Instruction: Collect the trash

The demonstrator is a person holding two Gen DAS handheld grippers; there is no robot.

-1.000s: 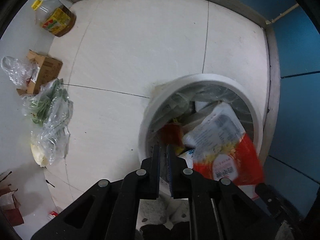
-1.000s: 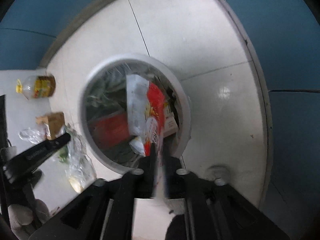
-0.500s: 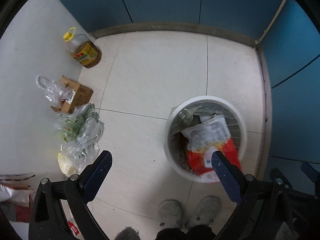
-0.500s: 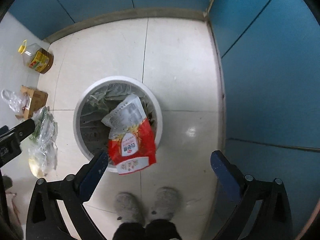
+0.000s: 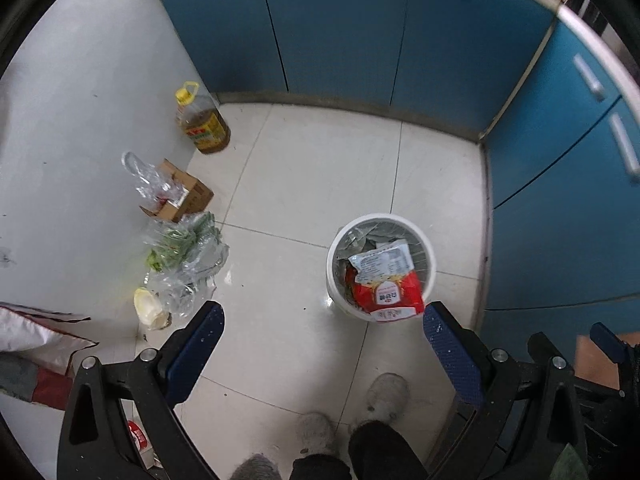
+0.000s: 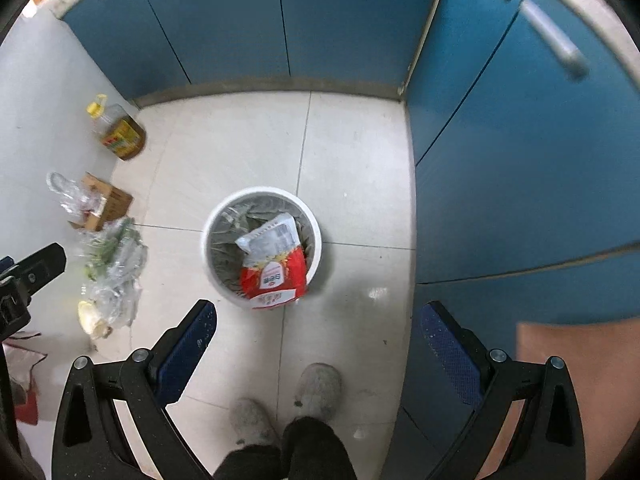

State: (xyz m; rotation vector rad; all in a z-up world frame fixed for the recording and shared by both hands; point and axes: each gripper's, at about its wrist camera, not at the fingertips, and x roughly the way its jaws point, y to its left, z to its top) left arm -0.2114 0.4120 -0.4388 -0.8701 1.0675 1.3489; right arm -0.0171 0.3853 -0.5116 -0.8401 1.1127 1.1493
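We see the left gripper (image 5: 322,318) and right gripper (image 6: 318,316) with jaws spread wide, nothing between them. The red-and-white bag (image 6: 274,262) sits in the white bin (image 6: 262,196) at frame centre, drooping over its lower rim. Clear plastic bags (image 5: 182,264) lie at left.

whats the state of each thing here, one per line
left hand-held gripper: open, empty
right hand-held gripper: open, empty
white bin: upright, full
red and white packet: in the bin, hanging over its rim
oil bottle: upright, capped
cardboard box: open, on the floor
clear bags: crumpled on the floor
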